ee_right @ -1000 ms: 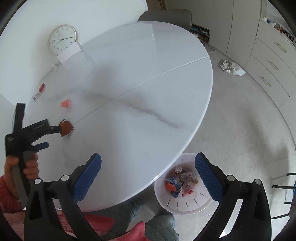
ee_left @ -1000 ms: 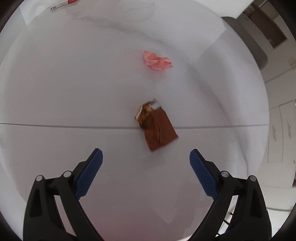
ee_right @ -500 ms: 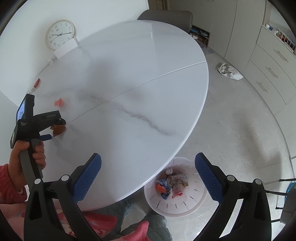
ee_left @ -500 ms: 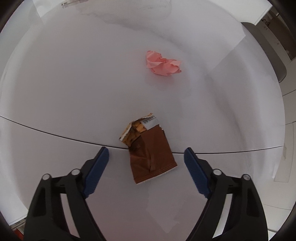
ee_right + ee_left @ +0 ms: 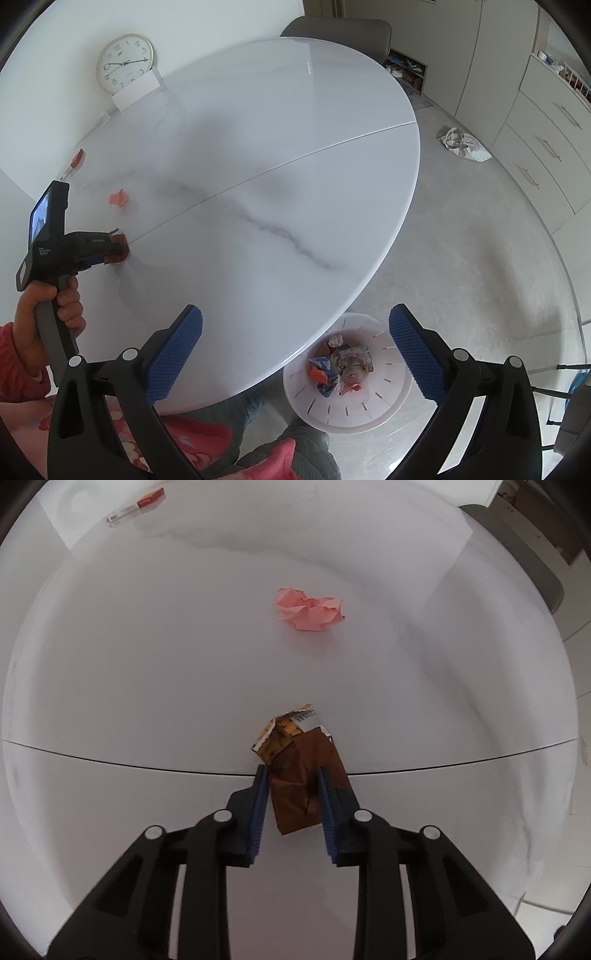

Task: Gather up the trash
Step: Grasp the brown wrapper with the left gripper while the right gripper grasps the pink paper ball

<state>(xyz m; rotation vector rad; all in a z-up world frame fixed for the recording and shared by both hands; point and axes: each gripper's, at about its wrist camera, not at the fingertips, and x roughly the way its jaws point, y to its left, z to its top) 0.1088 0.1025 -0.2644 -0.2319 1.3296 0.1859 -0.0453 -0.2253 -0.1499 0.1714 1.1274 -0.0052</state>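
My left gripper (image 5: 290, 773) is shut on a brown torn wrapper (image 5: 295, 771) that lies on the white marble table (image 5: 147, 664); both blue pads press its sides. It also shows in the right wrist view (image 5: 119, 248), held by the left gripper (image 5: 110, 254). A crumpled pink paper (image 5: 309, 608) lies farther out on the table, also seen in the right wrist view (image 5: 119, 197). A red and white wrapper (image 5: 136, 506) lies at the far edge. My right gripper (image 5: 295, 349) is open and empty, above the table's near edge and a white bin (image 5: 347, 369) holding trash.
A clock (image 5: 125, 62) leans on the wall behind the table. A grey chair (image 5: 336, 31) stands at the far side. A plastic bag (image 5: 463, 144) lies on the floor near drawers (image 5: 546, 140). The table's seam (image 5: 110, 762) runs under the wrapper.
My left gripper moved forward over the brown wrapper and closed on it. My right gripper stayed open, with its view shifting slightly.
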